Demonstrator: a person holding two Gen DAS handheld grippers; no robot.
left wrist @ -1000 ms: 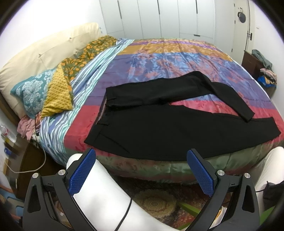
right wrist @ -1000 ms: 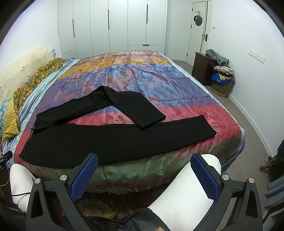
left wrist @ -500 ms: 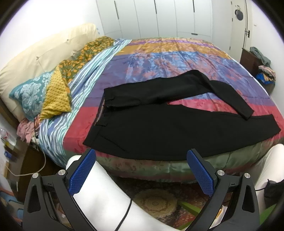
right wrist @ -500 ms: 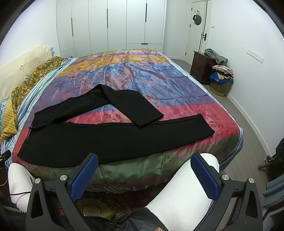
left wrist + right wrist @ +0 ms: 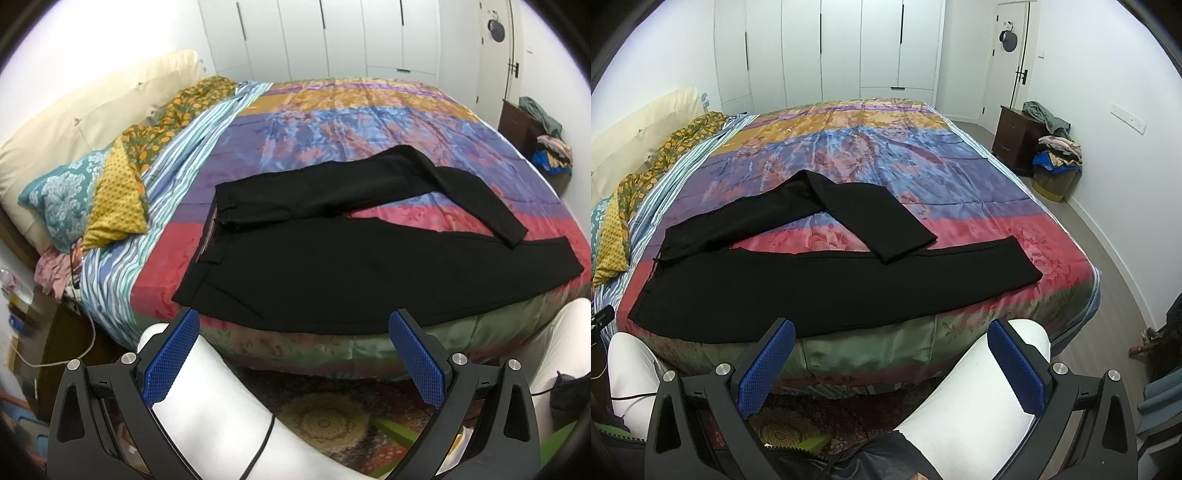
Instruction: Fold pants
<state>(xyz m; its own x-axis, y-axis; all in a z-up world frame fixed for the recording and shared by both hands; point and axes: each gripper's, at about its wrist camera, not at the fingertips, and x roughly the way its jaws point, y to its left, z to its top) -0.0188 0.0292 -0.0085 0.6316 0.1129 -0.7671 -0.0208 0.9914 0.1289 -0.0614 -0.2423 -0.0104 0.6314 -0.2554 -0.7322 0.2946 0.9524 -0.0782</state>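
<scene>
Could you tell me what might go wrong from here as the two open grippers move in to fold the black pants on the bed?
1. The far leg is bent back, its cuff lying over the near leg; folding now would trap that crease.
2. The bedspread looks satiny, so the black pants may slide, and their near edge already reaches the bed's edge.
3. Both the left gripper and right gripper could pinch bedspread along with fabric.

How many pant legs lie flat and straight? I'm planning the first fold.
1. The near leg of the black pants lies straight along the bed's front edge. The far leg is bent, its cuff resting on the near leg.
</scene>
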